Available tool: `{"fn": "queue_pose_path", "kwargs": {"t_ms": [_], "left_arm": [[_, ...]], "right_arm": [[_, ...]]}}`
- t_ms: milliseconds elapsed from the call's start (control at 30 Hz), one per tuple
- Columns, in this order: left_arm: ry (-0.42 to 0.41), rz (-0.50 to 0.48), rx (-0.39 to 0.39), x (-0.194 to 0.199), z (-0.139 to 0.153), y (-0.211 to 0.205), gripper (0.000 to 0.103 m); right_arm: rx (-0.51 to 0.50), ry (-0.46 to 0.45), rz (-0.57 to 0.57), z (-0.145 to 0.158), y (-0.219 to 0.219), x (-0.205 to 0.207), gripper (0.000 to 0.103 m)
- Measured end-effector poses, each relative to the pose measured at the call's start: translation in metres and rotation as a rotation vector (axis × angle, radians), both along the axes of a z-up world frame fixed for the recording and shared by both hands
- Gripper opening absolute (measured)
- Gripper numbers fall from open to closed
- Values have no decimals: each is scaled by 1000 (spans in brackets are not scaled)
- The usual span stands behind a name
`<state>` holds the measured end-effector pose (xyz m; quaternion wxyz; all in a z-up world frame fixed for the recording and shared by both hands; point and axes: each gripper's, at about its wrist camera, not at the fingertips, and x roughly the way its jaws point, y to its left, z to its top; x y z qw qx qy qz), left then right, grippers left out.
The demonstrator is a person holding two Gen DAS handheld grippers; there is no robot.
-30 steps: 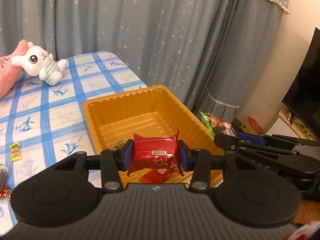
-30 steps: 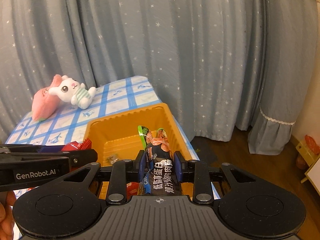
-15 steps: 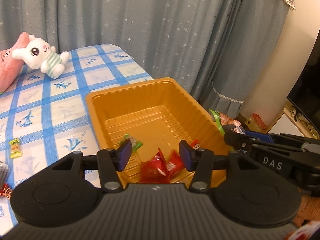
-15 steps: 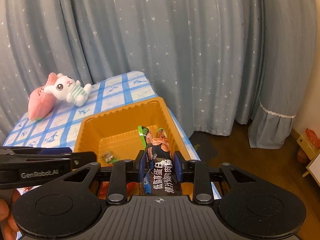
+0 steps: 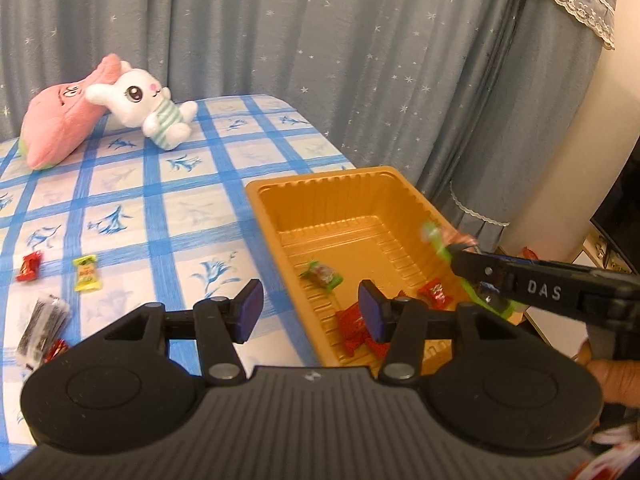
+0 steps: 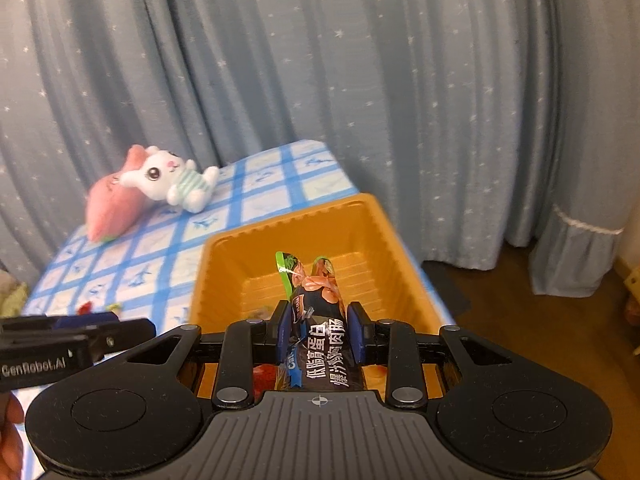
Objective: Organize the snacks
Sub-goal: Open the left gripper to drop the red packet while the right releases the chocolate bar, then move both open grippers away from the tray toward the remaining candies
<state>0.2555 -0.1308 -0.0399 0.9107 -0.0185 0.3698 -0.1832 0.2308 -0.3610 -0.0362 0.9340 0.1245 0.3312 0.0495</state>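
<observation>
An orange tray (image 5: 272,200) stands at the right edge of the blue-checked table. In it lie a red packet (image 5: 352,326), a small red candy (image 5: 436,292) and a green candy (image 5: 322,274). My left gripper (image 5: 310,308) is open and empty, hovering over the tray's near left rim. My right gripper (image 6: 320,332) is shut on a dark sausage packet (image 6: 318,296) above the tray (image 6: 384,240); from the left wrist it shows at the right (image 5: 472,264). A red candy (image 5: 29,266), a yellow-green candy (image 5: 87,273) and a black packet (image 5: 42,326) lie on the table to the left.
A white plush rabbit (image 5: 148,108) and a pink plush (image 5: 60,128) lie at the table's far side against the starred curtain (image 5: 320,40). The table ends just right of the tray, with brown floor (image 6: 540,320) below. A dark screen (image 5: 624,208) stands at far right.
My left gripper let go of the red packet, which now lies in the tray. Its jaws opened and it swung left toward the table. The right gripper still holds the sausage packet.
</observation>
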Motion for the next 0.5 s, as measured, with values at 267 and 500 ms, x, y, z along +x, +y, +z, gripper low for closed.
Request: {"fn": "queue_pose_path", "kwargs": {"t_ms": [267, 500], "left_arm": [[-9, 33, 9, -28, 1, 24, 53], [-29, 76, 8, -66, 9, 45, 58]], "right_arm": [[13, 13, 10, 4, 6, -9, 54], [24, 21, 7, 18, 15, -38, 54]]}}
